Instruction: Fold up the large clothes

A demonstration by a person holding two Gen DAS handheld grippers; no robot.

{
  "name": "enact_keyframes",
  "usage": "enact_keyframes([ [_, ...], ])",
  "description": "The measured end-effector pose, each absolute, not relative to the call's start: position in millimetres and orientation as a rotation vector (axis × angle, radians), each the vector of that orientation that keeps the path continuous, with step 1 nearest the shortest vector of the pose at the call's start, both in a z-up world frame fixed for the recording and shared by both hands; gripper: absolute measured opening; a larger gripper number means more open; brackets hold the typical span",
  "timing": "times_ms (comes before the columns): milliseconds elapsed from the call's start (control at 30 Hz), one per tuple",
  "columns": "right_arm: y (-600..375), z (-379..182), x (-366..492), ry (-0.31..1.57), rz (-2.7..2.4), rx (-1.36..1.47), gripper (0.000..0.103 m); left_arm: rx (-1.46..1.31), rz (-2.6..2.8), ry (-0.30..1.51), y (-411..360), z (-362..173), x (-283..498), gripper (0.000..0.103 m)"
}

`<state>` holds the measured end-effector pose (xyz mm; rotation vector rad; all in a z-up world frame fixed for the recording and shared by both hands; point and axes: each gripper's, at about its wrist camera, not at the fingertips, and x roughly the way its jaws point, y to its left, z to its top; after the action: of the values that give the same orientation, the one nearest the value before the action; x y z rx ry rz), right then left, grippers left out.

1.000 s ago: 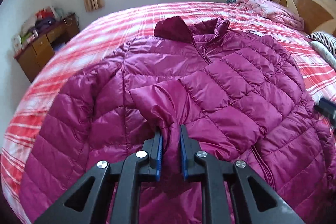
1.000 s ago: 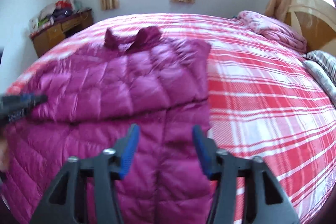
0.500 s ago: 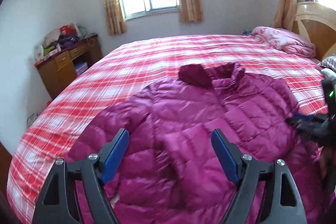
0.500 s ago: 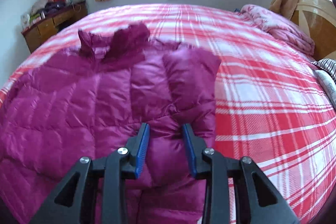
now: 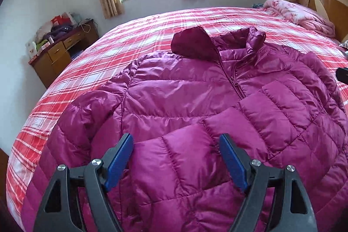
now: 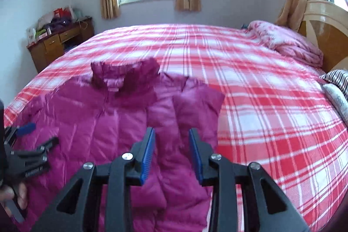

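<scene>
From the left wrist view, my left gripper [image 5: 176, 158] hangs over the magenta quilted puffer jacket [image 5: 195, 101], its blue-padded jaws spread wide with nothing pinched between them; they have just been opening, and the cloth now lies loose below the pads. The jacket is spread front-up across the red and white plaid bedspread [image 5: 134, 40], collar [image 5: 217, 42] toward the far side, zip closed up the chest. One sleeve [image 5: 271, 114] is folded in across the front. At the right edge a dark bit of the other tool shows.

From the right wrist view, my right gripper [image 6: 171, 153] holds its jaws only partly apart, and a puffy ridge of the jacket's right-hand sleeve [image 6: 195, 105] runs up between them. The picture is soft here, so I cannot tell whether the pads actually press the cloth or merely flank it. The left tool and a hand on its handle sit low at the left edge.

I judge the jacket to be light, soft and springy, with a slick shiny shell: folds will tend to puff back open and slide. I would pinch a stitched seam, the cuff or the hem edge, rather than a fat quilted cell, and take the two hem corners for the next fold toward the collar.
</scene>
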<state>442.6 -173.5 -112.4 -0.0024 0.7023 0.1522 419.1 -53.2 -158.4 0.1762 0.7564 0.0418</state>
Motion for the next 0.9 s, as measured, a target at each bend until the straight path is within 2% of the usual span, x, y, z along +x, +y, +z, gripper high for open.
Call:
enact_keyframes([
  [167, -167.7, -147.2, 477.8, 0.796, 0.125, 0.017, 0.036, 0.156, 0.062, 0.788, -47.8, -169.6, 427.6, 0.081],
  [300, -179.9, -171.8, 481.8, 0.856, 0.156, 0.079, 0.036, 0.113, 0.045, 0.827, -42.8, -180.1, 431.2, 0.085],
  [900, -165.1, -167.2, 483.9, 0.885, 0.117, -0.016, 0.037, 0.104, 0.054, 0.858, -43.0, -186.3, 429.8, 0.091],
])
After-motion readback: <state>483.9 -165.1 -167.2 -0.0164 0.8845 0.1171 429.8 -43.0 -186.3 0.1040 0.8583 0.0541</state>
